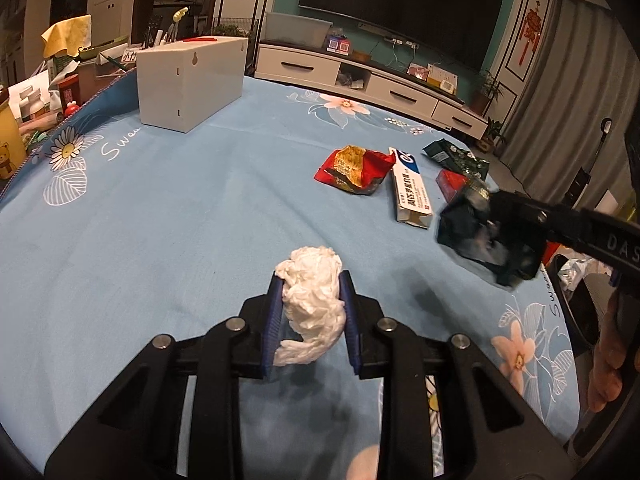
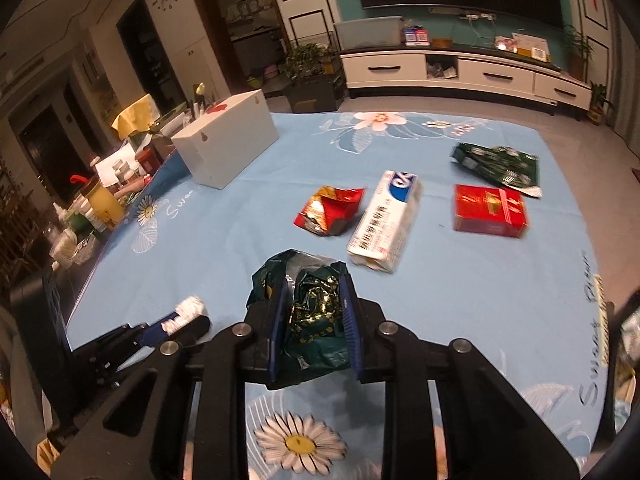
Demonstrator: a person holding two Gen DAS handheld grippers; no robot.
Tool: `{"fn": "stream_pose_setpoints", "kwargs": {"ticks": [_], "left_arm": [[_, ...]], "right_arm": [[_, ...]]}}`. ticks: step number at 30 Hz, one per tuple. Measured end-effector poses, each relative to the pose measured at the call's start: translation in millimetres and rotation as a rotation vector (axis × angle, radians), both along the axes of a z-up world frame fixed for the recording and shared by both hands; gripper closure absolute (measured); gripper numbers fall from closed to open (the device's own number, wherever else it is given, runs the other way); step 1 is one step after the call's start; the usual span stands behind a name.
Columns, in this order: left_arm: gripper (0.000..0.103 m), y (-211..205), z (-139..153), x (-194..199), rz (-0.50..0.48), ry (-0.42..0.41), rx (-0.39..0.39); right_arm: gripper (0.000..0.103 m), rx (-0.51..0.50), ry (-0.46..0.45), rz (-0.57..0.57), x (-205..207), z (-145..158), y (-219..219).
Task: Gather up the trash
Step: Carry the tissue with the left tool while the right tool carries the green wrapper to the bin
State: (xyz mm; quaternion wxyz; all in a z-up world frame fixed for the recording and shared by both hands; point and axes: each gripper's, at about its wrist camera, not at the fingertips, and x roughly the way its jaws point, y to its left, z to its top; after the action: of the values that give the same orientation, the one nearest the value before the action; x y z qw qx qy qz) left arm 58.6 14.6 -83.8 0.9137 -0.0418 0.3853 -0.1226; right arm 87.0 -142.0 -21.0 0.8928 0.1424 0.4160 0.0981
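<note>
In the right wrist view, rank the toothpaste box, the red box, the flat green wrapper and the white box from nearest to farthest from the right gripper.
1. toothpaste box, just ahead, slightly right of the right gripper.
2. red box, farther right.
3. flat green wrapper, behind the red box, far right.
4. white box, far left. Its rank against the wrapper is too close to call.

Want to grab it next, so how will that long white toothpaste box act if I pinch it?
The toothpaste box looks like thin card with a torn near end, so it probably crushes if squeezed there. Lying flat, it should slide, not roll.
</note>
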Motion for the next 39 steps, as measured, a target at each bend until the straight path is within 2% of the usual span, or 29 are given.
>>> {"fn": "stream_pose_setpoints", "kwargs": {"ticks": [8,15,39], "left_arm": [[0.074,-6,16,-21,-0.024,-0.034,-0.001],[0.074,-18,32,-41,-0.055,-0.070,0.004],[0.074,-57,66,-96,-0.149,-0.151,0.042]], "right_arm": [[0.076,-0.004,0.034,-0.083,-42,3,-35],[0.076,0.000,0.039,-0.107,-68,7,-47],[0.076,0.021,-0.041,-0.196,-128,36,-85]]}}
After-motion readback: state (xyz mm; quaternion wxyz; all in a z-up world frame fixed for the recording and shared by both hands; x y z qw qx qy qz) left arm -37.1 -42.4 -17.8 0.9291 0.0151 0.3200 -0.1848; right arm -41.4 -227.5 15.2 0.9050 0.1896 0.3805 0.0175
